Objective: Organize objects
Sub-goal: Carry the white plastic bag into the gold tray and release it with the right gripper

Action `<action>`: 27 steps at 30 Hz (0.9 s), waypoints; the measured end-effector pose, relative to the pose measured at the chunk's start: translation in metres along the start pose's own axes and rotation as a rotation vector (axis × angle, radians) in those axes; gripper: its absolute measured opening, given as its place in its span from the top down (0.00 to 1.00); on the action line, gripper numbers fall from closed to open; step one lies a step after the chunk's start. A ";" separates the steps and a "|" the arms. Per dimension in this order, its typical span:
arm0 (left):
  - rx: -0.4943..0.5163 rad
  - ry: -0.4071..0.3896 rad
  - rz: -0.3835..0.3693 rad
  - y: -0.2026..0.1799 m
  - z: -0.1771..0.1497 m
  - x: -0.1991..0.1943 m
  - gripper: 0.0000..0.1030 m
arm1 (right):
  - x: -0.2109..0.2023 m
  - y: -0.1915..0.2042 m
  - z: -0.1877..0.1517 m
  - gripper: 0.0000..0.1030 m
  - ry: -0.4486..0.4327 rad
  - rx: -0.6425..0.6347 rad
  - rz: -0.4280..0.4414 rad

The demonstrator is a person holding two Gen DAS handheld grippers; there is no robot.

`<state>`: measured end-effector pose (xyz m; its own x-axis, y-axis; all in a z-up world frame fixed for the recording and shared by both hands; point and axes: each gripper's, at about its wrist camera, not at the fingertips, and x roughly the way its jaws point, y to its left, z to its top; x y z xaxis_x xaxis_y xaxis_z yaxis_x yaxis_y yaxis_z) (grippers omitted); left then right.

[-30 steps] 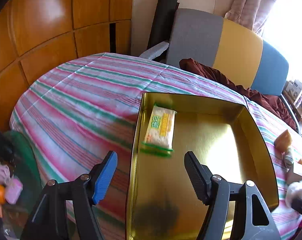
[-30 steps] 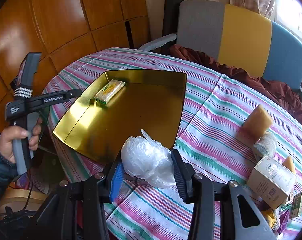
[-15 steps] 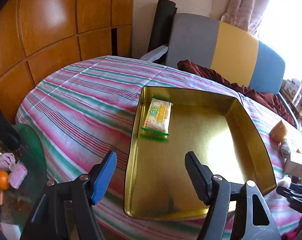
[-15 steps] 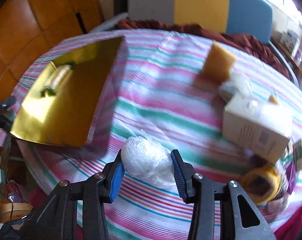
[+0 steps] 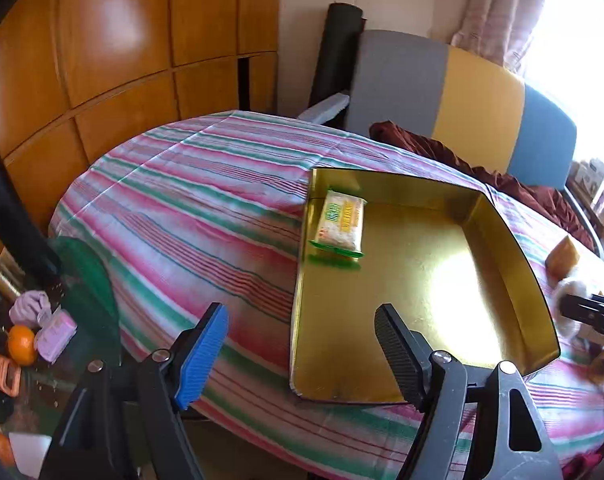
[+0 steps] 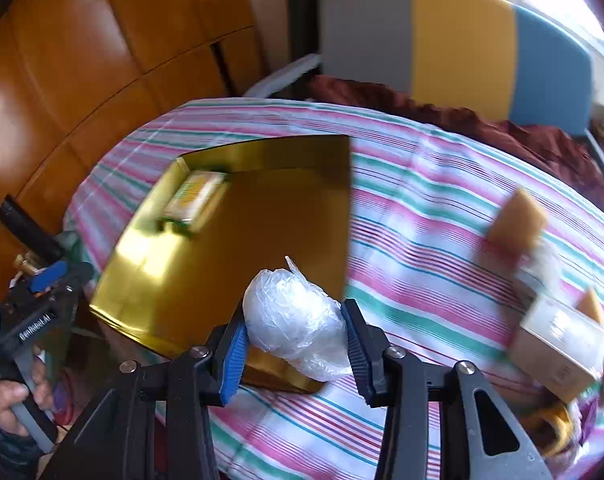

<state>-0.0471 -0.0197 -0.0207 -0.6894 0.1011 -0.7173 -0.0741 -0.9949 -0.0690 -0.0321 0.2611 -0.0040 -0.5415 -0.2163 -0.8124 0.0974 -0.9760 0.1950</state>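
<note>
Judging from how things lay, the task was at an early stage: only 1 item, a yellow snack packet [image 5: 339,222], rested inside the gold tray [image 5: 514,248] on the table [image 5: 190,208], at its far left corner. The right gripper [image 6: 294,354] was clenched on a crumpled clear plastic bag [image 6: 296,316], held above the near edge of the tray and not yet placed. The left gripper [image 5: 302,350] held nothing, its jaws opening over the tray's near left corner. A cardboard box [image 6: 558,352], an orange wedge [image 6: 516,220] and other small things waited on the striped cloth. On the left gripper's body, "GenRobot.AI" could be read; the packet's print was too small to read.
</note>
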 end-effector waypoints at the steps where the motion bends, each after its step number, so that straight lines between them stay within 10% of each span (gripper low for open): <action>1: -0.013 -0.002 0.001 0.005 0.000 -0.002 0.21 | 0.007 0.009 0.006 0.57 0.015 -0.007 0.031; 10: -0.099 -0.025 0.041 0.038 0.000 -0.008 0.21 | 0.086 0.090 0.030 0.54 0.214 0.004 0.288; 15: -0.120 -0.030 0.045 0.045 0.001 -0.007 0.20 | 0.094 0.103 0.024 0.31 0.249 0.060 0.428; 27: -0.056 -0.046 0.040 0.027 0.000 -0.010 0.20 | 0.024 0.062 0.006 0.20 0.032 -0.018 0.145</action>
<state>-0.0420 -0.0473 -0.0152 -0.7234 0.0602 -0.6878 -0.0062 -0.9967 -0.0807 -0.0438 0.1958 -0.0080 -0.4937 -0.3556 -0.7936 0.1877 -0.9346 0.3021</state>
